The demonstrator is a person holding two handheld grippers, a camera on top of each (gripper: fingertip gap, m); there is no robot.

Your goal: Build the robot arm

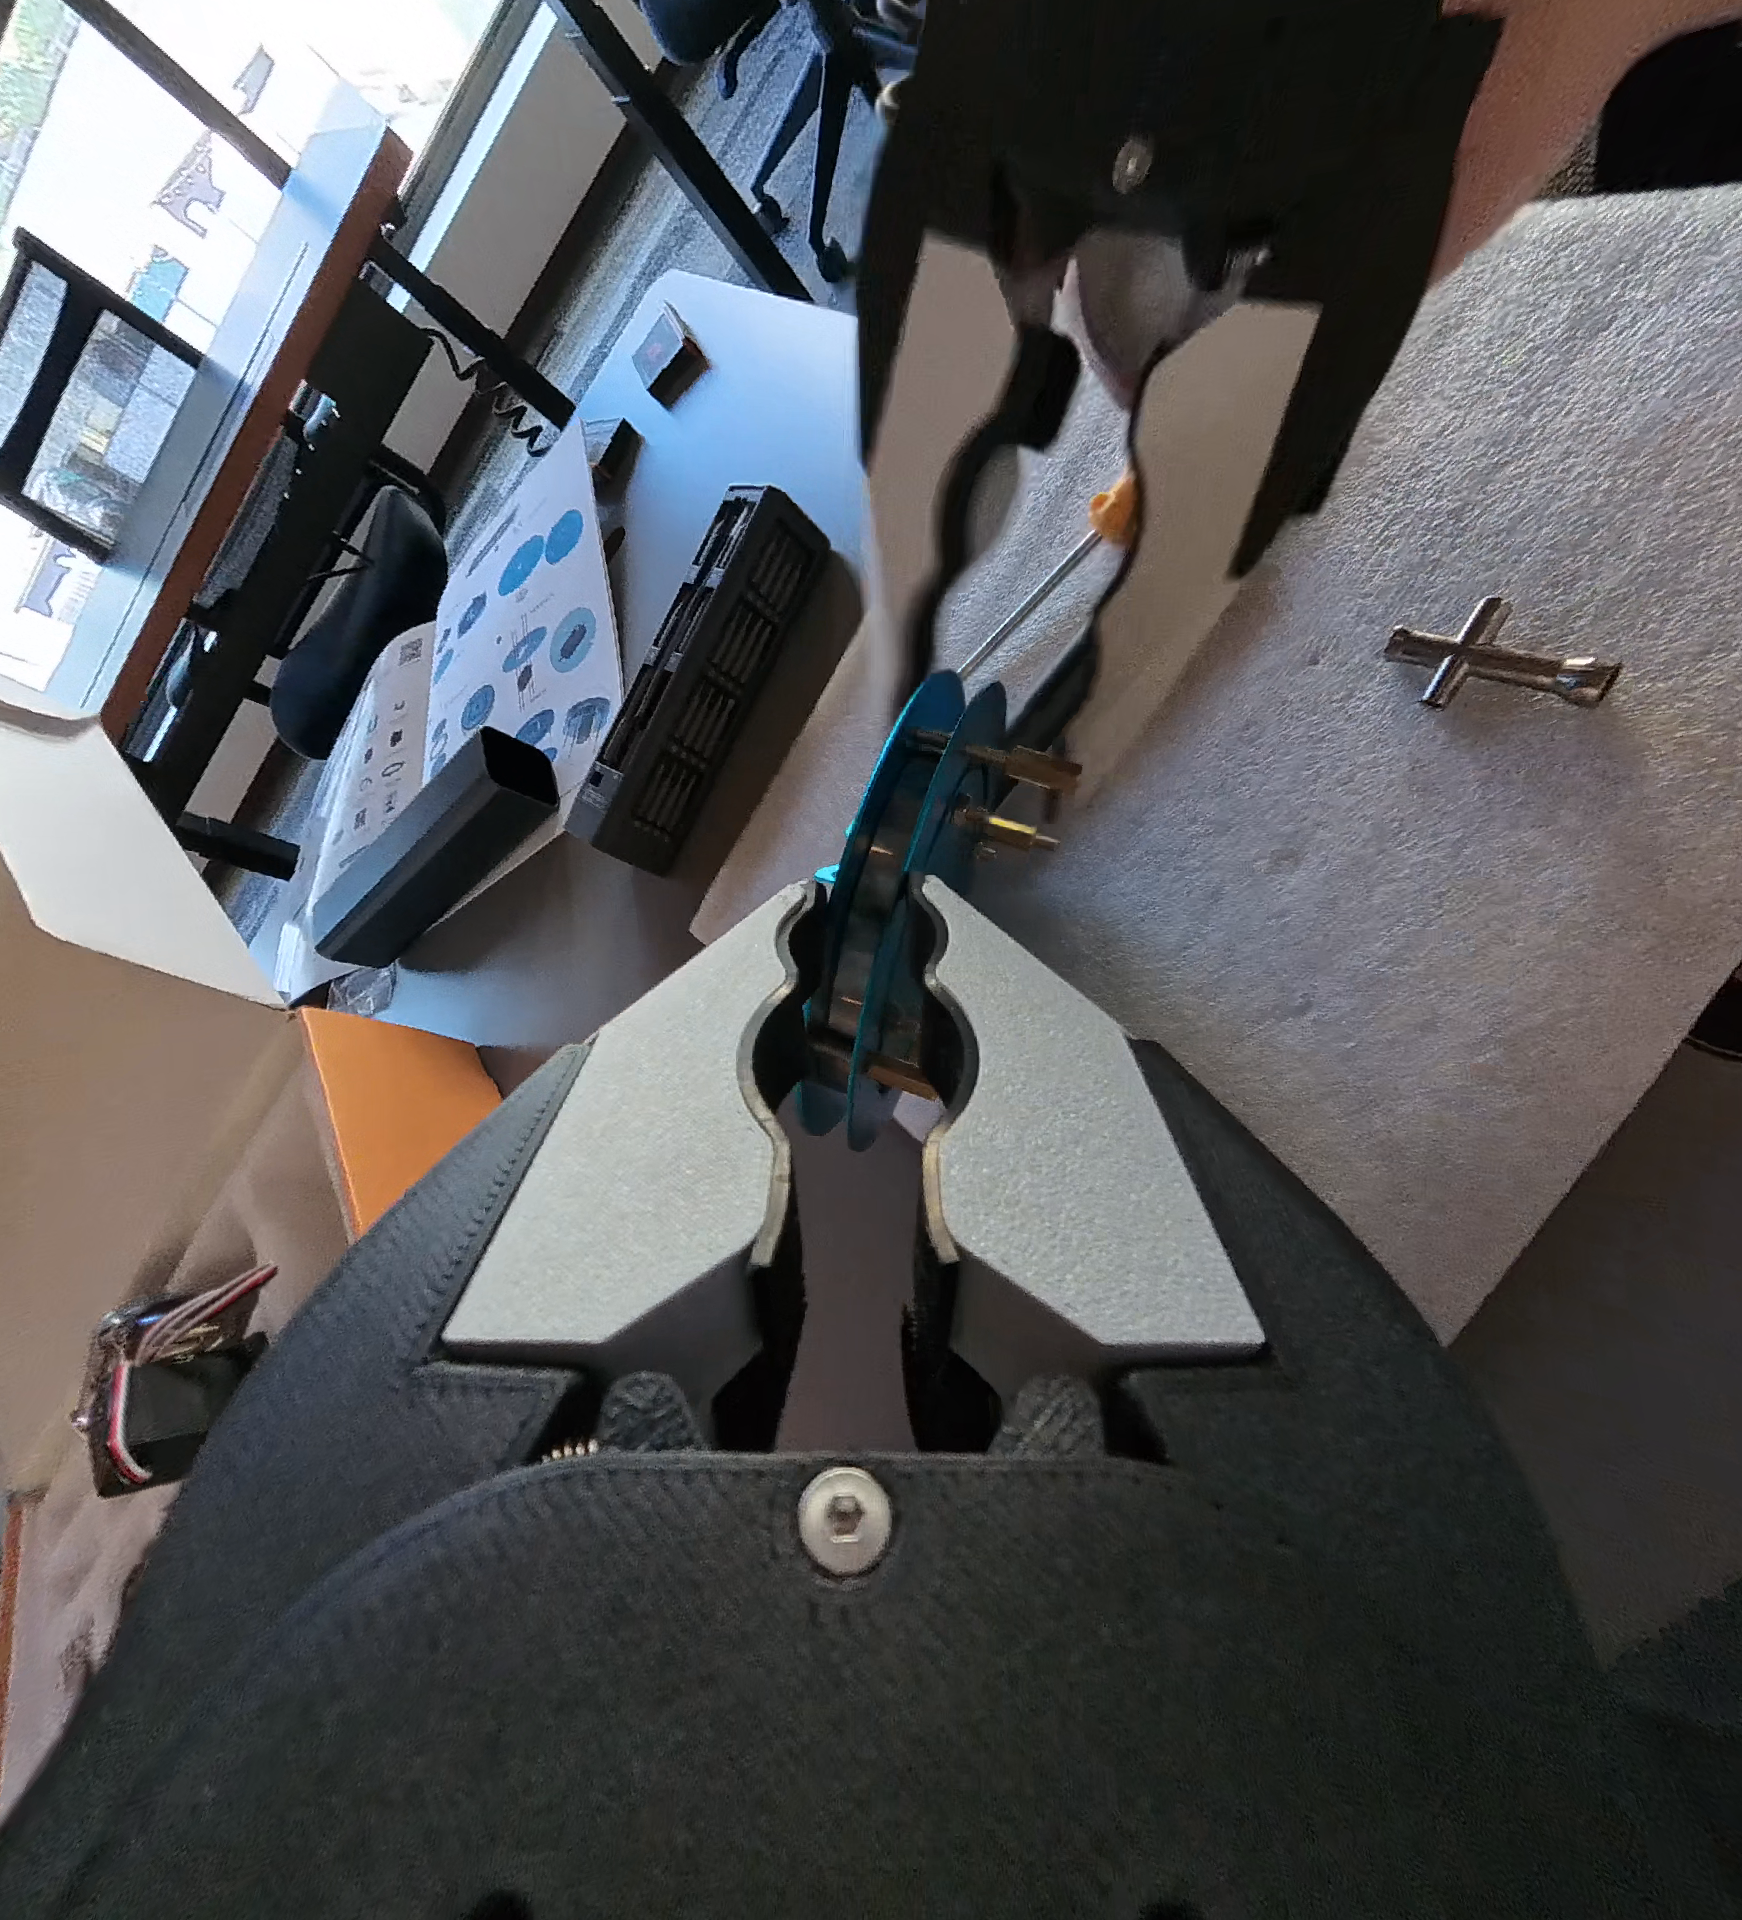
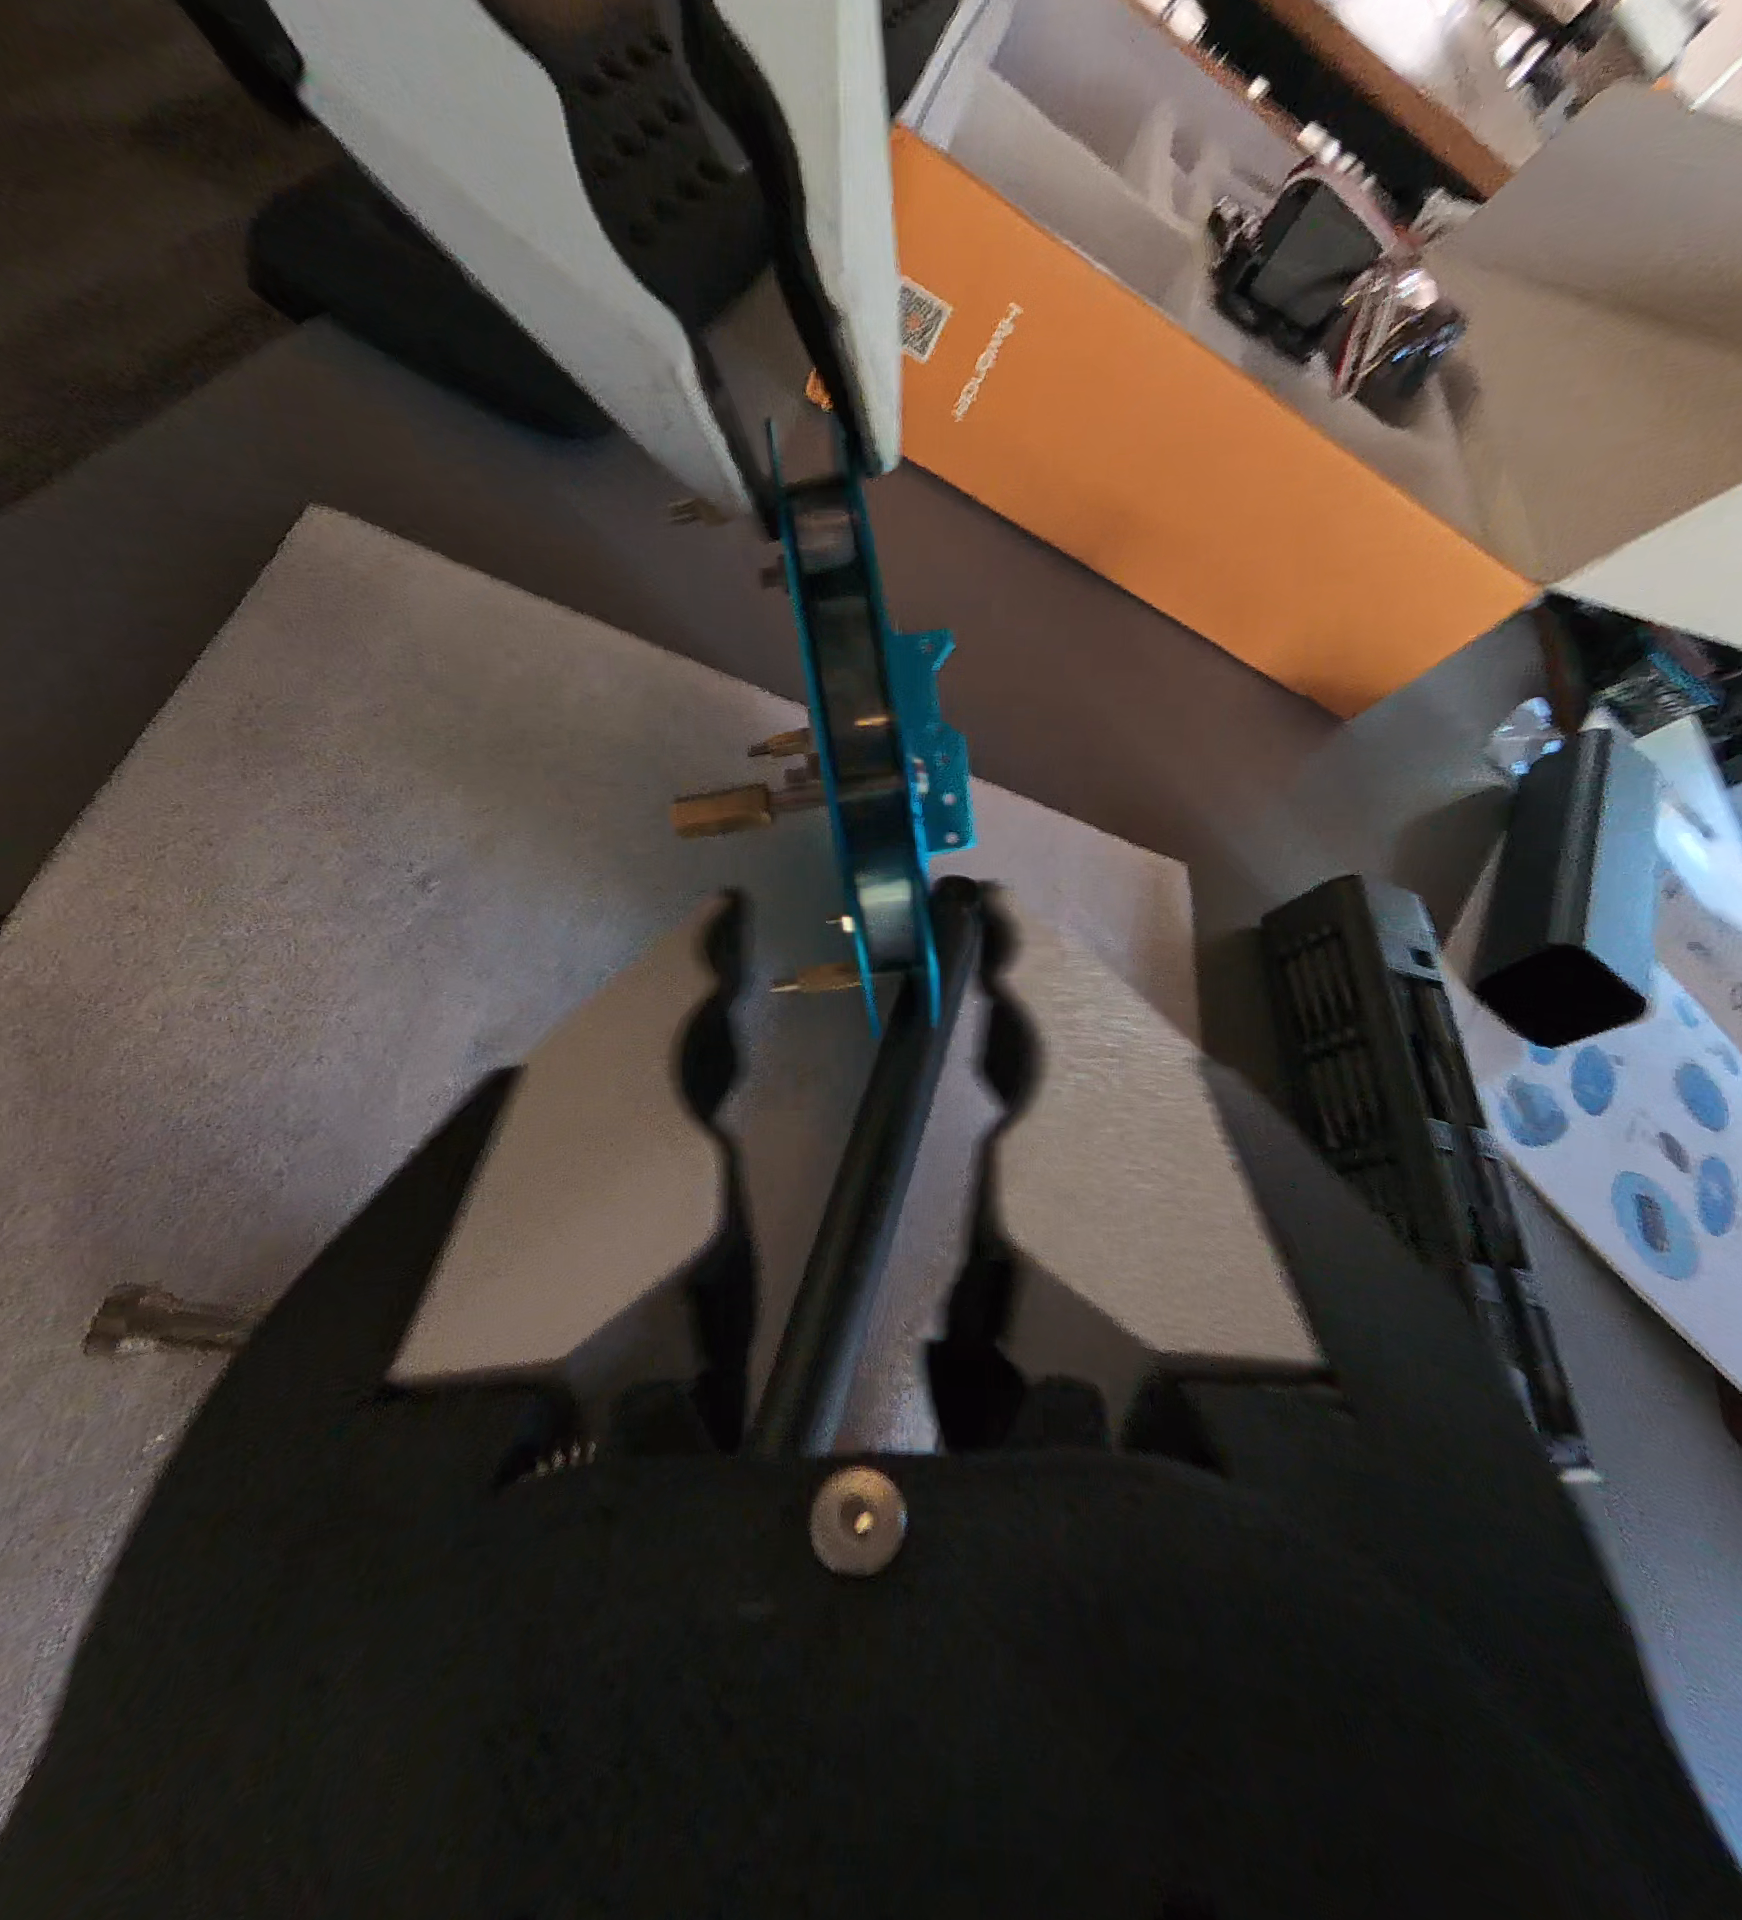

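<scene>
Blue plates [image 1: 888,883] with brass posts [image 1: 1033,774], pale grey foam pad [image 1: 1469,883], orange box [image 2: 1137,468], black tool case [image 1: 711,675].

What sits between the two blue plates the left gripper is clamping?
Between the blue plates, held edge-on by the left gripper, a dark body and brass standoffs show. What the dark body is cannot be seen; the plates cover it.

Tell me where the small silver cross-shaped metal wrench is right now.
In the left wrist view, the silver cross-shaped wrench lies flat on the grey foam pad, right of the blue plate assembly clamped in the left gripper.
</scene>
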